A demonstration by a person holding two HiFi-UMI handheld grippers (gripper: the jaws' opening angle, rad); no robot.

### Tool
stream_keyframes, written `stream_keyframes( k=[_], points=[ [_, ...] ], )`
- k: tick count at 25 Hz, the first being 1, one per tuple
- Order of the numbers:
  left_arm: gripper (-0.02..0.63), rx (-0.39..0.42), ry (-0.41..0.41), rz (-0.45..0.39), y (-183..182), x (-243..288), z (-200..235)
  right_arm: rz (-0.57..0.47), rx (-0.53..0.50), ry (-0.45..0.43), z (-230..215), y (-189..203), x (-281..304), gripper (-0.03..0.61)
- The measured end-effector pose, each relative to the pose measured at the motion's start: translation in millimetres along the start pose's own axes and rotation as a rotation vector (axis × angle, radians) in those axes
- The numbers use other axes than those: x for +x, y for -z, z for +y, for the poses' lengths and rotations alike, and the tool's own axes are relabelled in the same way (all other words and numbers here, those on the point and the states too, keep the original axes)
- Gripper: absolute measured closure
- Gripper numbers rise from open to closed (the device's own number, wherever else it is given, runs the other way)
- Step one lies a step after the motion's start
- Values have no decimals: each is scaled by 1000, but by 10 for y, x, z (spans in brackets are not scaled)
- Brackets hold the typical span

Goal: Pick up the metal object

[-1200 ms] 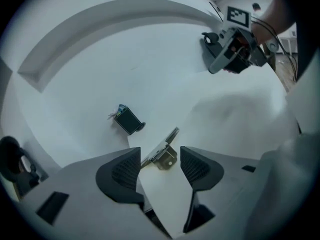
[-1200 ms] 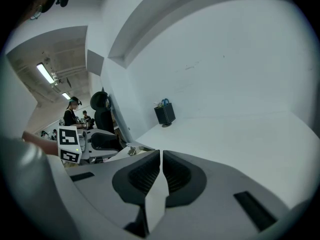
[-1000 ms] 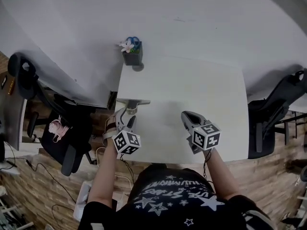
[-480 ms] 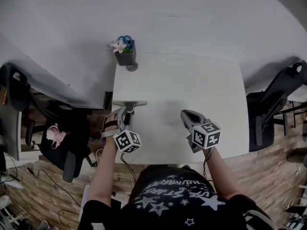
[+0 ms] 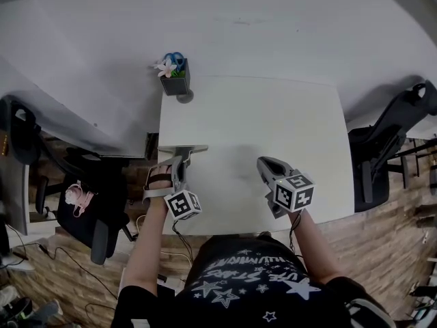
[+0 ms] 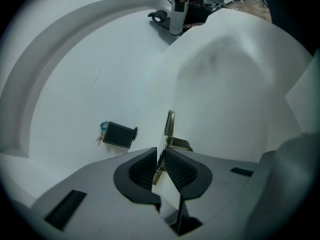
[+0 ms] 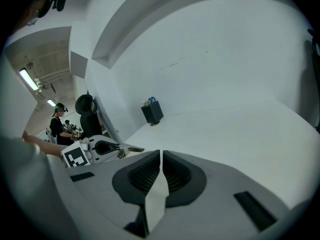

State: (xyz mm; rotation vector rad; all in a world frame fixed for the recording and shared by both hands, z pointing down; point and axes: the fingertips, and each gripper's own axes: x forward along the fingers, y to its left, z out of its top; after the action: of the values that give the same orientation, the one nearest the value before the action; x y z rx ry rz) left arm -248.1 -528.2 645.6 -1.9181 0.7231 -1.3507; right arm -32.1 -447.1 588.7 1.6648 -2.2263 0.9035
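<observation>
Metal object [image 6: 170,126]: thin strip standing on edge at the tabletop [image 5: 273,128] border, its near end between the closing jaws of the left hand-held gripper [image 6: 161,153], seemingly gripped for lifting. Long axis points straight ahead of the jaws; a short tab branches right. Right hand-held gripper [image 7: 160,156]: jaws together, empty, idle.

Wears a black short-sleeved T-shirt [image 5: 239,279] printed with white stars and block lettering. Carries two grey grippers with black ribbed pads [image 6: 142,170], each topped by a white cube [image 5: 182,204] of black square markers: left gripper [image 5: 180,158], jaws closing with the metal object [image 6: 170,126] between them, and right gripper [image 5: 263,162], trailing a thin dark cable [image 5: 293,232].
</observation>
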Motion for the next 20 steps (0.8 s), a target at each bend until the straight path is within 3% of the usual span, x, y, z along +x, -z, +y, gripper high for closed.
stream_keyframes(
  k=[9,20],
  points=[
    [578,49,-87,15,23,-53,170,-1,-17,-8,50,-39,-28,529],
    [586,-204,-119,-5,-58,-359,434,-26,-59,-38,83,-175,-161,529]
  ],
)
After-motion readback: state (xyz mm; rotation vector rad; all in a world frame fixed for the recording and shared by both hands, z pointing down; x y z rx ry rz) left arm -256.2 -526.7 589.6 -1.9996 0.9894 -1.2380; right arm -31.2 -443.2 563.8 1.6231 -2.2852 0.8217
